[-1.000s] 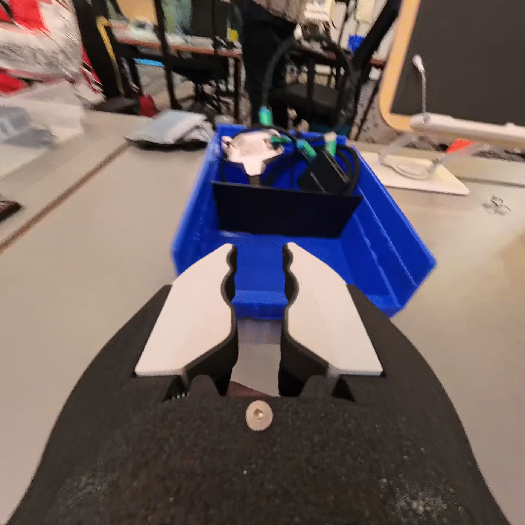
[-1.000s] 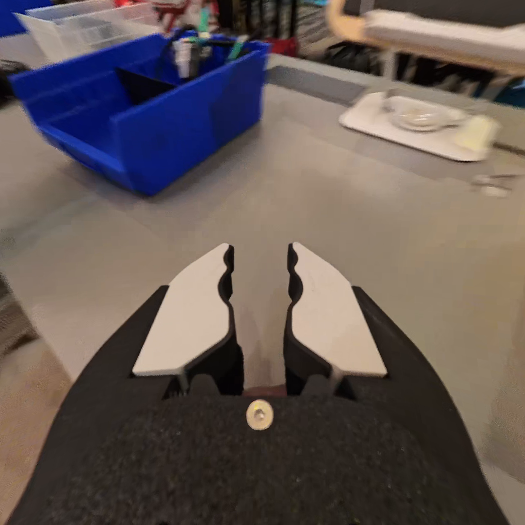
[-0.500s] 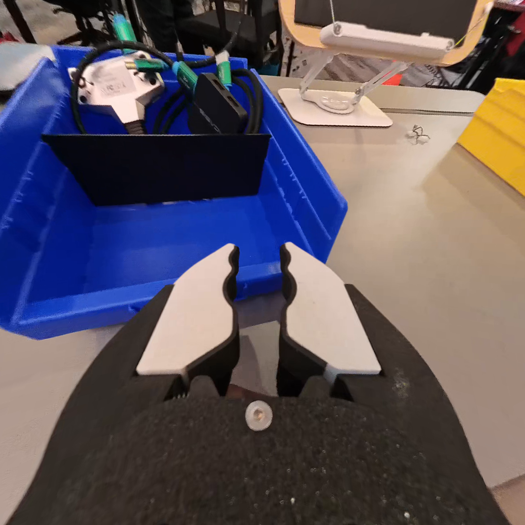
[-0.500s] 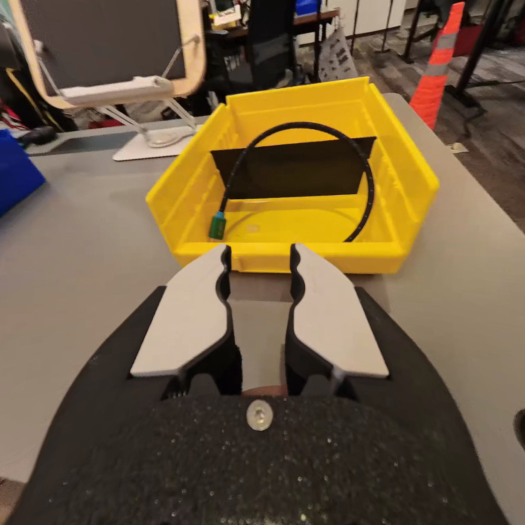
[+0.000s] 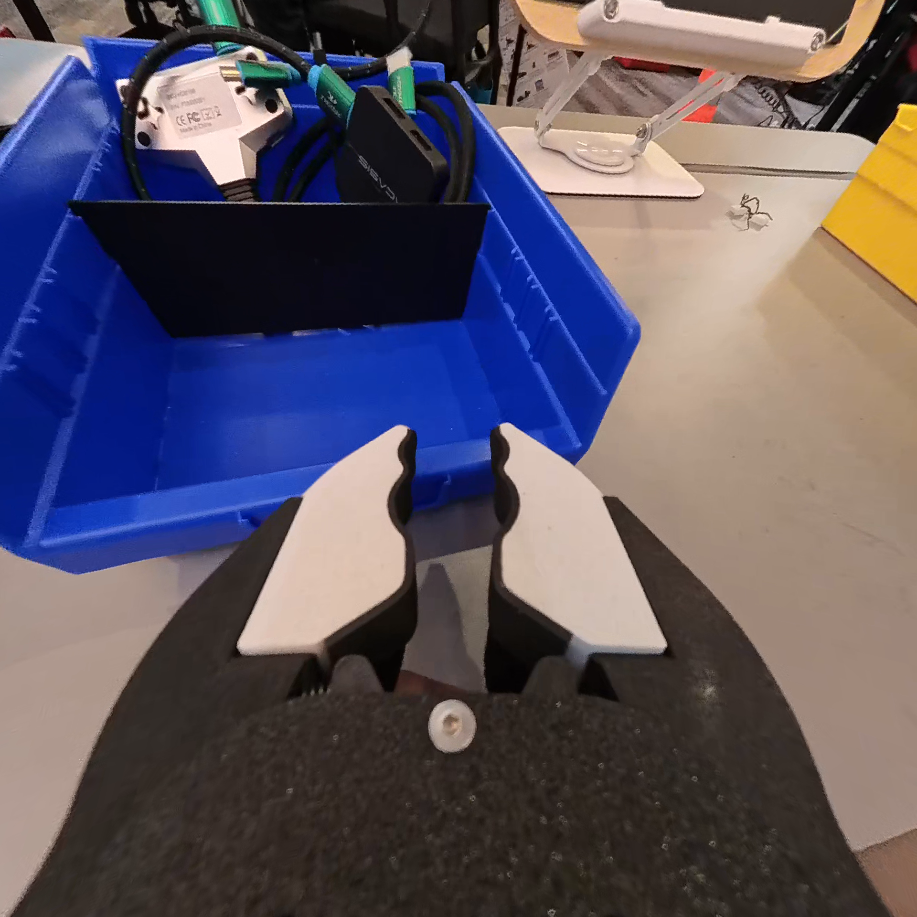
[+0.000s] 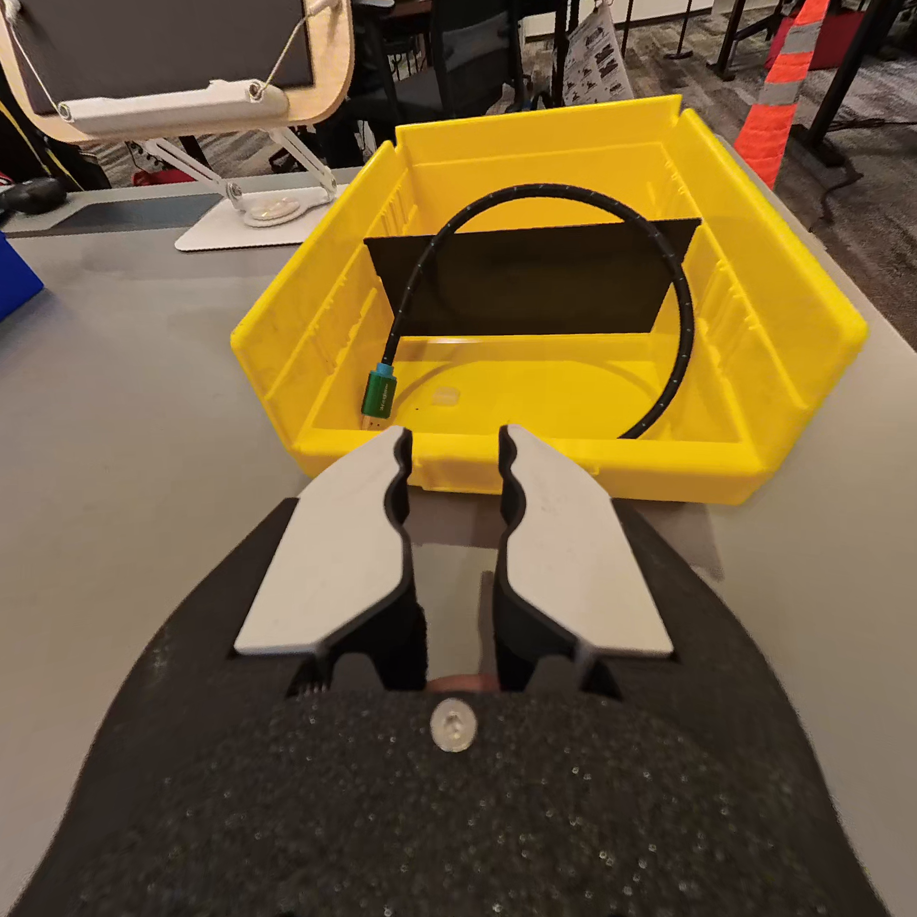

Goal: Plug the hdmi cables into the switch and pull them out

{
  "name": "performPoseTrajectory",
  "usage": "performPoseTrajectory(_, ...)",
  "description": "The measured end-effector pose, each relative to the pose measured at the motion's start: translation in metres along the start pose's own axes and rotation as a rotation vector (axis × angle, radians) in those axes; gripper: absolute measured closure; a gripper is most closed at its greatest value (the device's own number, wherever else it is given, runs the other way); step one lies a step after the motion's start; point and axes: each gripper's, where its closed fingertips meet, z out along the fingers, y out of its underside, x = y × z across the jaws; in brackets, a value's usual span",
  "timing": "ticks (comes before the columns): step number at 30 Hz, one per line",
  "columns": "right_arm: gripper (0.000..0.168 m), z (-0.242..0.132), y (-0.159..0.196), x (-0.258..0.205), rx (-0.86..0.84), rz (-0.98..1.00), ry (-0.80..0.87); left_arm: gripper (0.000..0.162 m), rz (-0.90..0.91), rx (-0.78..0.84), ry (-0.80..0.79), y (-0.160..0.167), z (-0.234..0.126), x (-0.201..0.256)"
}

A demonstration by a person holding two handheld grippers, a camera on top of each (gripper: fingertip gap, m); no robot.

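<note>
In the left wrist view a blue bin (image 5: 556,317) holds, behind a black divider (image 5: 278,268), a black HDMI switch (image 5: 387,159), a silver switch (image 5: 208,119) and black cables with green plugs (image 5: 332,97). My left gripper (image 5: 450,441) is open and empty, just over the bin's near rim. In the right wrist view a yellow bin (image 6: 794,357) holds a black braided HDMI cable (image 6: 680,297) with a green plug (image 6: 379,394) in its front part. My right gripper (image 6: 454,441) is open and empty at that bin's near wall, close to the plug.
A white stand (image 5: 615,154) carrying a dark wood-framed panel sits at the table's back; it also shows in the right wrist view (image 6: 258,218). The yellow bin's corner (image 5: 888,208) shows at right. An orange cone (image 6: 774,99) and chairs stand beyond the table's edge. Spacing between my two grippers at the tips: around 55 cm.
My left gripper has moved closer over the blue bin. My right gripper swung from the blue bin round to the yellow bin and closed in on it. Both jaws stay open.
</note>
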Motion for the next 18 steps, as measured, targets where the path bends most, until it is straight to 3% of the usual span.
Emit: performPoseTrajectory(18, 0.137, 0.002, 0.004, -0.018, -0.02, -0.017, -0.052, 0.124, -0.008, -0.042, 0.003, 0.006, 0.005, -0.003)
